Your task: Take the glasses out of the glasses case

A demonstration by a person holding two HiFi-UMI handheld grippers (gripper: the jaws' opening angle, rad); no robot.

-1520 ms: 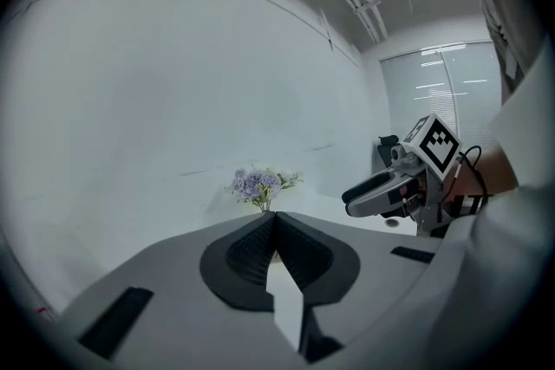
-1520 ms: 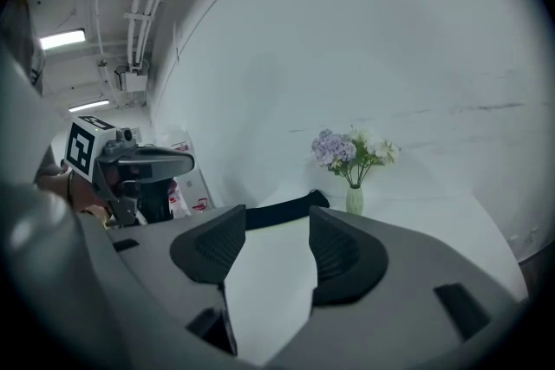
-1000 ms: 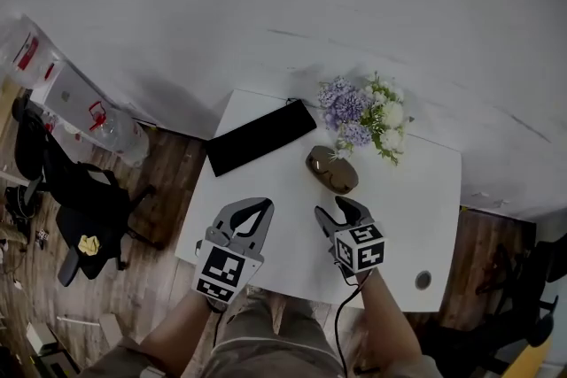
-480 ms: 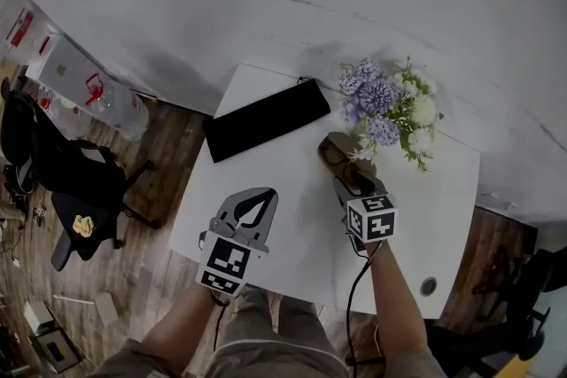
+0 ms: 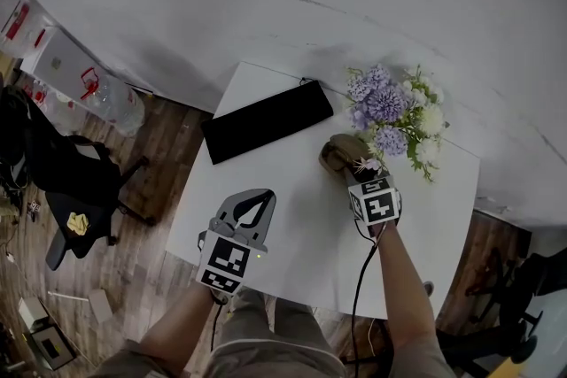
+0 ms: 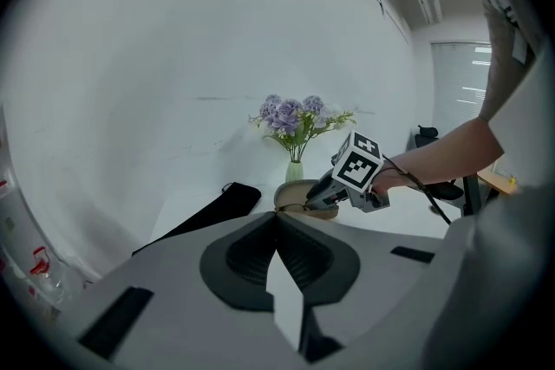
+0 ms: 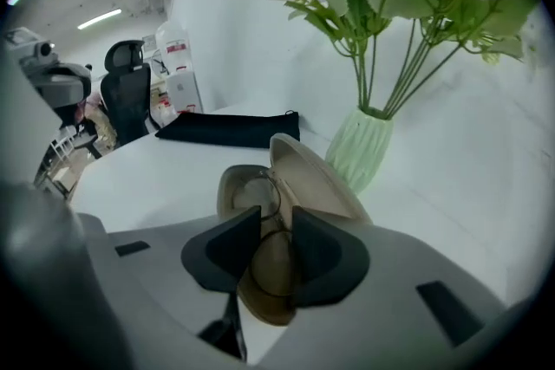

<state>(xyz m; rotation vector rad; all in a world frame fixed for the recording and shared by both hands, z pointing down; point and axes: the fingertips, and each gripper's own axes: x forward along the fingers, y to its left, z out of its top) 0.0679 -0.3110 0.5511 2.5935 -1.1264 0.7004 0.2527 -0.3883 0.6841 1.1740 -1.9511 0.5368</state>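
Observation:
A tan glasses case lies open on the white table, beside the flowers. In the right gripper view its lid stands up and thin wire-rimmed glasses lie in the tray. My right gripper reaches down into the case. Its jaws are closing with the glasses' bridge between them, and a gap still shows at the pads. My left gripper hovers over the table's near left part, shut and empty. From the left gripper view, the right gripper is seen at the case.
A long black pouch lies at the table's far left. A pale green vase of purple and white flowers stands just behind the case. A black office chair and clutter stand on the wooden floor to the left.
My right gripper has moved forward from the table's near edge to the open case, and its jaws have narrowed around the glasses. The left gripper has sunk a little.

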